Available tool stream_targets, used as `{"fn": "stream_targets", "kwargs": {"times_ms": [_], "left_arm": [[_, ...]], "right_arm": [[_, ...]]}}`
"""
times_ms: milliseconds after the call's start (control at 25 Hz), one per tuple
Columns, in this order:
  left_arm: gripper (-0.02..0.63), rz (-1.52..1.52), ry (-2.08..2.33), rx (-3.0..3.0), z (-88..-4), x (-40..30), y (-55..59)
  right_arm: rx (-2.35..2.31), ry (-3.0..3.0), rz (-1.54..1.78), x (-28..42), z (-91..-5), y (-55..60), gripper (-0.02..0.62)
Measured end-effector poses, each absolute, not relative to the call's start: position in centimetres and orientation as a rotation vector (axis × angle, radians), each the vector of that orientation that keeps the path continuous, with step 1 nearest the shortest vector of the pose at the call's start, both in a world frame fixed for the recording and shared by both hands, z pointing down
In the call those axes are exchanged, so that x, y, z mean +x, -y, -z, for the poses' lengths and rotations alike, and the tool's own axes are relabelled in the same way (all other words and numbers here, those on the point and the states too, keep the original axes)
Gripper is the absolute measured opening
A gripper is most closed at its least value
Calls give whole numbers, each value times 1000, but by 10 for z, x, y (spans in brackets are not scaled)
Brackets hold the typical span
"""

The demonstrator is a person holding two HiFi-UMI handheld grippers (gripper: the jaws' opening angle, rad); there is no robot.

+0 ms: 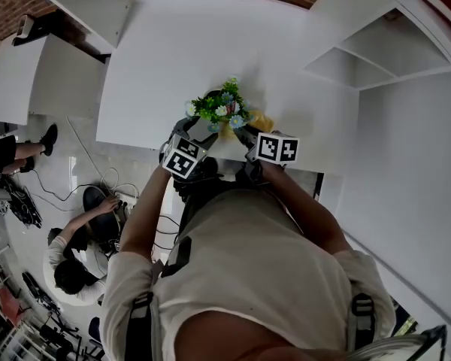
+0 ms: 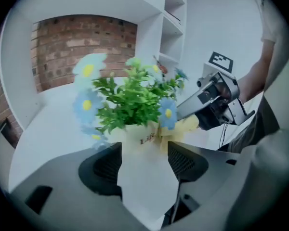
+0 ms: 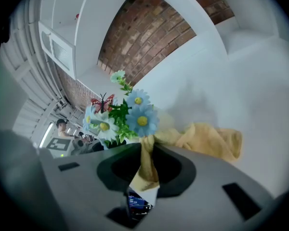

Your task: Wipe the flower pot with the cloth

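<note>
White table [image 1: 173, 66], flower pot [image 2: 140, 137] just beyond wide-apart, empty jaws of left gripper [image 2: 144, 160], cloth [image 3: 212, 141] tight between jaws of right gripper [image 3: 147, 171].

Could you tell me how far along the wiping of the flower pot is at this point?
Done: the right gripper is shut on the cloth, which reaches the flower pot on the table. In hand: the left gripper, jaws open, frames the pot without pressing it. Left: steadying the pot and the wiping itself; how much is wiped already cannot be told.
</note>
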State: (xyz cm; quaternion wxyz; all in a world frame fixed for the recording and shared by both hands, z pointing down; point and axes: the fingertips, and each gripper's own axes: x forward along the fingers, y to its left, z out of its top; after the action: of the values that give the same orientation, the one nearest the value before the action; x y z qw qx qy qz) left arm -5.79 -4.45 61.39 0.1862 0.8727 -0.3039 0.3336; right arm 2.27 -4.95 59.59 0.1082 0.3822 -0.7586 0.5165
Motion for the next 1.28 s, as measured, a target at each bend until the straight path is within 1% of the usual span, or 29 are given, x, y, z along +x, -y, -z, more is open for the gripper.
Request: {"fn": "stream_targets", "kwargs": {"times_ms": [120,360,640,880,1000,1200,1280], "left_arm": [[320,-909,845,2458,-608,-68,69],[330,-962,744,2532,-611,-48,84],[328,-964,774,2529,-613,-27,57],[328,-1014,683,2581,-617,-5,33],[328,-1019,706,2589,-610,-22,33],[328,-1078,669,2532,-595,-85,45],[330,-1026,629,2485,-583,-97,58]], "right_arm": [[1162,2232,-1520,32,-593,58,86],[1220,2224,-1506,42,-591,70,86],[1254,2201,-1537,41,-594,66,84],[1148,2228,-1523,18,-596,53,86],[1140,2236,-1529,18,-595,49,86],[1189,2237,-1548,36,-593,56,86],[1200,2243,-1547,40,-592,60,86]]}}
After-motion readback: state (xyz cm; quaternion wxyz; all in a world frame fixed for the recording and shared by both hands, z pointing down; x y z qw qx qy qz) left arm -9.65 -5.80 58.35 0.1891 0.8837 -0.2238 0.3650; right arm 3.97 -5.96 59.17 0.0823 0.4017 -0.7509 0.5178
